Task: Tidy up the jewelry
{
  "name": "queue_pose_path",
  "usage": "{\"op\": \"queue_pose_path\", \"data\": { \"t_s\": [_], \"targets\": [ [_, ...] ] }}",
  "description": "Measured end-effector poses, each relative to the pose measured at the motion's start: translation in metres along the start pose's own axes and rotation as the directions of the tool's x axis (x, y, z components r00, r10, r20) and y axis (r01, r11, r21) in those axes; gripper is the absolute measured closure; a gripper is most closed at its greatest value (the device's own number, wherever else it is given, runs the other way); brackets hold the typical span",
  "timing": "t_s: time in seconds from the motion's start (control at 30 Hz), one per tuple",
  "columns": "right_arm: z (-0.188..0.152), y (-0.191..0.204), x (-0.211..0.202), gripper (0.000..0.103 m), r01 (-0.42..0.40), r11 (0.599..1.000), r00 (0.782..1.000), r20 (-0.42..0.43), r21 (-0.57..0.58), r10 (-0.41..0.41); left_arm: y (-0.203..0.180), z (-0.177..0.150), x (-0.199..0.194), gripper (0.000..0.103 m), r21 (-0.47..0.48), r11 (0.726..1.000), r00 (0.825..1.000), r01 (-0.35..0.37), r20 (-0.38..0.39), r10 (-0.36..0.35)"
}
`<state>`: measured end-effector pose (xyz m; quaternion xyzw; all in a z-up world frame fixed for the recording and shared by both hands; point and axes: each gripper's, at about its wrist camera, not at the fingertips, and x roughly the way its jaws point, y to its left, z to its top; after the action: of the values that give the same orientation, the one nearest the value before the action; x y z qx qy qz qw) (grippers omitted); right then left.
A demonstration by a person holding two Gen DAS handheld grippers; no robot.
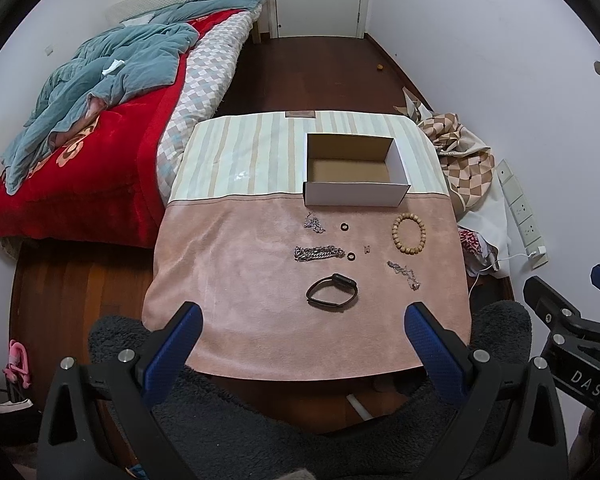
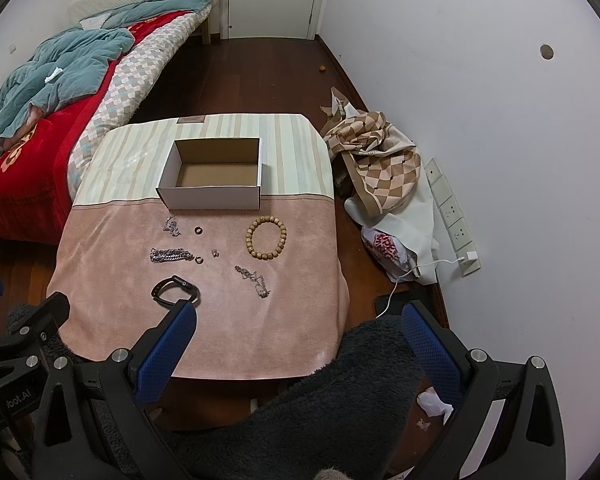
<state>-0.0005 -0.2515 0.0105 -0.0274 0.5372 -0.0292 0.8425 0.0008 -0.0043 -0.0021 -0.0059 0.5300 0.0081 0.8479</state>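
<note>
Jewelry lying spread on the pink cloth (image 1: 228, 280) before an open cardboard box (image 1: 354, 200)

Left gripper (image 1: 306, 320) and right gripper (image 2: 298, 320) are hovering wide apart, gripping nothing; wooden bead bracelet (image 2: 266, 239) is sitting nearest the box's right corner

a bed (image 1: 100, 152) with a red blanket (image 1: 112, 184) and a rumpled teal quilt (image 1: 112, 68) stands left. a checked cloth (image 2: 384, 168) lies heaped by the wall, beside a white power strip (image 2: 454, 216).

Even, soft indoor light, faint shadows, sharp focus centrally, strong fisheye bending and dark vignetting at the corners.
</note>
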Motion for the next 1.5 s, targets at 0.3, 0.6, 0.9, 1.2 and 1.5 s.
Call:
{"op": "queue_pose_path", "data": {
  "t_s": [0.3, 0.6, 0.9, 1.2, 1.5],
  "targets": [
    [0.0004, -0.0002, 0.0010, 0.000, 0.002, 1.000, 1.000, -0.004, -0.002, -0.002, 0.0001, 0.0005, 0.0001, 0.000, 0.001, 1.000, 1.000, 0.001, -0.001, -0.001],
    [0.0012, -0.0001, 0.0009, 0.000, 0.002, 1.000, 1.000, -0.004, -0.002, -0.002, -0.0001, 0.0001, -0.0002, 0.000, 0.001, 1.000, 1.000, 0.002, -0.001, -0.002],
    [0.0027, 0.0007, 0.0003, 0.000, 0.006, 1.000, 1.000, 0.000, -0.002, -0.006, -0.0005, 0.0008, 0.0002, 0.000, 0.001, 1.000, 1.000, 0.003, -0.001, -0.003],
    [0.0046, 0.0002, -0.0005, 0.000, 0.007, 1.000, 1.000, 0.000, -0.005, -0.007, -0.0013, 0.0015, 0.0004, 0.000, -0.001, 1.000, 1.000, 0.003, -0.001, -0.003],
    [0.0048, 0.0017, -0.0006, 0.000, 0.008, 1.000, 1.000, 0.003, -0.004, -0.008, 0.0007, 0.0007, 0.0005, 0.000, 0.000, 1.000, 1.000, 0.006, -0.001, -0.006]
  ]
}}
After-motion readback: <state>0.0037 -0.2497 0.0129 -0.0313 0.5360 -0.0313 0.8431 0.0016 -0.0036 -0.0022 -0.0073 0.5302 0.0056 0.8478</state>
